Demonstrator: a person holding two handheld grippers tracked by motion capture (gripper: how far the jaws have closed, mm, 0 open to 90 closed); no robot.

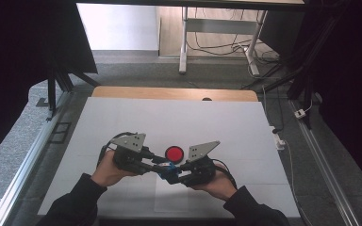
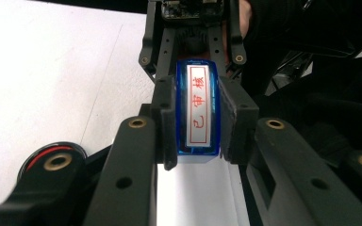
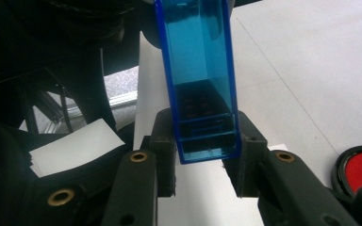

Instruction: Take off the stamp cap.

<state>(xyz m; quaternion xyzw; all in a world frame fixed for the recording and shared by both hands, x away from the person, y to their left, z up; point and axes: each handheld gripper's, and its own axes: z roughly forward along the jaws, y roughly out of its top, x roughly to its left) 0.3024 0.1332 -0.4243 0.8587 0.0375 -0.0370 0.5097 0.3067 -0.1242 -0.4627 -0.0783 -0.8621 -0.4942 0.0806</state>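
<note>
A clear blue stamp (image 1: 168,165) hangs just above the white mat, held from both ends. My left gripper (image 1: 162,165) comes in from the left and my right gripper (image 1: 173,170) from the right, tips meeting at the stamp. In the left gripper view the stamp (image 2: 198,110) shows a white label with red characters, and my left gripper (image 2: 199,143) is shut on its blue sides. In the right gripper view the stamp's blue case (image 3: 199,70) rises between the jaws, with my right gripper (image 3: 206,157) shut on its lower end.
A round red ink pad (image 1: 174,153) in a black rim lies on the mat just beyond the grippers, also seen as the pad (image 2: 52,157) and the pad (image 3: 360,172). The white mat (image 1: 122,122) covers the table. A paper sheet (image 1: 169,197) lies near the front edge.
</note>
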